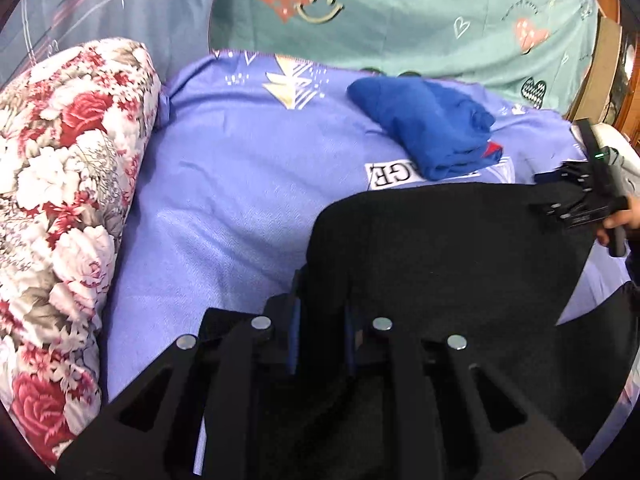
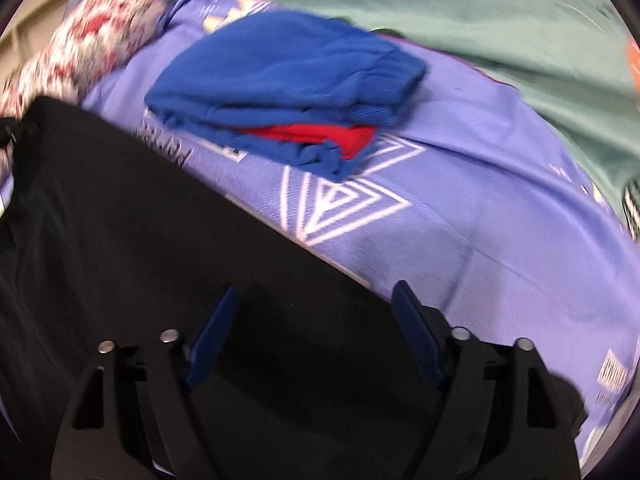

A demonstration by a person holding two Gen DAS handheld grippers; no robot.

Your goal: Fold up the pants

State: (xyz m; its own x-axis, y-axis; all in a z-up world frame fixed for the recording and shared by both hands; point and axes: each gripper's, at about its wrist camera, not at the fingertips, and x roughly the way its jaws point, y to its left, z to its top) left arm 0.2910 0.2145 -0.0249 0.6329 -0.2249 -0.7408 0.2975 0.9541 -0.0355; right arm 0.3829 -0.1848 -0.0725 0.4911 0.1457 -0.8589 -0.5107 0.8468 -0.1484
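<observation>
Already the left hand-held gripper [image 1: 320, 320] pinches an edge of the black pants [image 1: 440, 248], spread near on the bed [image 1: 224, 208]. Right hand-held gripper [image 2: 316, 336] hovers wide over them. Folding looks barely begun; a blue bundle [image 2: 280, 80] lies folded farther off.

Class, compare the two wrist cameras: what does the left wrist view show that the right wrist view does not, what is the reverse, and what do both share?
Only the left wrist view: the left hand-held gripper shut on the black pants, and a person's hand.

Only the right wrist view: a red layer inside the folded blue garment, and the right hand-held gripper open over the pants.

Both: the pants, blue garment, purple sheet, floral quilt, and the right hand-held gripper.
</observation>
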